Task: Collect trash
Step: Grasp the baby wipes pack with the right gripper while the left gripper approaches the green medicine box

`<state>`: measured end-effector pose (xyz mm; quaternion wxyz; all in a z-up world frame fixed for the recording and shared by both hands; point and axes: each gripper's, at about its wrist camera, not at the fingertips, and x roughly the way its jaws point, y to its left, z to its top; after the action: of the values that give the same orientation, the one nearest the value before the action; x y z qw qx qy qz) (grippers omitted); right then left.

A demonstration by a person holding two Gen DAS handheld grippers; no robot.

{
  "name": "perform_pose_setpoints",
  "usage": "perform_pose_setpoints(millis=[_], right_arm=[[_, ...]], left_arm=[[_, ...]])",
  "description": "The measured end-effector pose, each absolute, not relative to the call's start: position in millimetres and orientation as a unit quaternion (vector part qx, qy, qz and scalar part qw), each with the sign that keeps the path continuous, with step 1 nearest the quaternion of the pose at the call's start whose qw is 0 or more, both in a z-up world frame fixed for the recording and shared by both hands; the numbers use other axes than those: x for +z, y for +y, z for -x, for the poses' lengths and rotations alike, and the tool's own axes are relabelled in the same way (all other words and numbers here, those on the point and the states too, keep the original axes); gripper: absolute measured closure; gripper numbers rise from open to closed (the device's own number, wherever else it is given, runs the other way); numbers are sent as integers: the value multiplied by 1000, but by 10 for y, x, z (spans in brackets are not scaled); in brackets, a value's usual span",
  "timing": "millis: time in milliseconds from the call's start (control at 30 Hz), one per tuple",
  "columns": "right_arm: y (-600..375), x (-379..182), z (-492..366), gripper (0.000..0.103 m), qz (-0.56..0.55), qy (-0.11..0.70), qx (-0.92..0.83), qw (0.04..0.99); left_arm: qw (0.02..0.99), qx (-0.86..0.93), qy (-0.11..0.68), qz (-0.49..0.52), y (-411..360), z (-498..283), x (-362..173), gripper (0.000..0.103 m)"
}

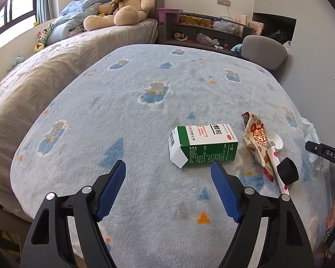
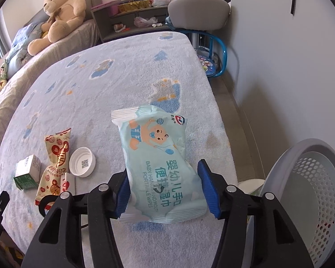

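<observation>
Your right tool [image 2: 165, 187] pinches the wipes pack [image 2: 158, 156]; the left tool [image 1: 168, 188] is spread. The box [image 1: 203, 145], wrapper [image 1: 256, 143] and cap [image 1: 274, 140] at two o'clock remain on the surface [image 1: 122, 111].

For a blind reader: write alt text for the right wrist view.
The right gripper straddles a pale blue pack of baby wipes lying on a fleecy blue blanket. To its left lie a snack wrapper, a white cap and a green-and-white box; a white perforated basket stands at right.

Both handheld grippers, left [image 1: 168, 165] and right [image 2: 164, 172], share a build: glossy black plastic arms with triangular cut-outs, silver round pivot screws, and ribbed blue finger pads [image 1: 110, 189]. White letters "DAS" [image 1: 331, 154] mark the right gripper's black casing.
</observation>
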<state>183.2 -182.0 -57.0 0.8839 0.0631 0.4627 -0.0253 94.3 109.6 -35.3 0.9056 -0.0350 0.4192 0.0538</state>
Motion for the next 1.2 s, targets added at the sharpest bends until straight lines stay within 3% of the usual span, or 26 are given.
perform_pose_setpoints(millis=[700, 1200], right_arm=[[-1732, -465, -1050, 48, -87, 455, 24, 886], [-1928, -429, -909, 48, -115, 446, 18, 887]], left_arm=[[907, 46, 418, 15, 1265, -1642, -307, 24], [882, 0, 471, -20, 1415, -1936, -574, 24]])
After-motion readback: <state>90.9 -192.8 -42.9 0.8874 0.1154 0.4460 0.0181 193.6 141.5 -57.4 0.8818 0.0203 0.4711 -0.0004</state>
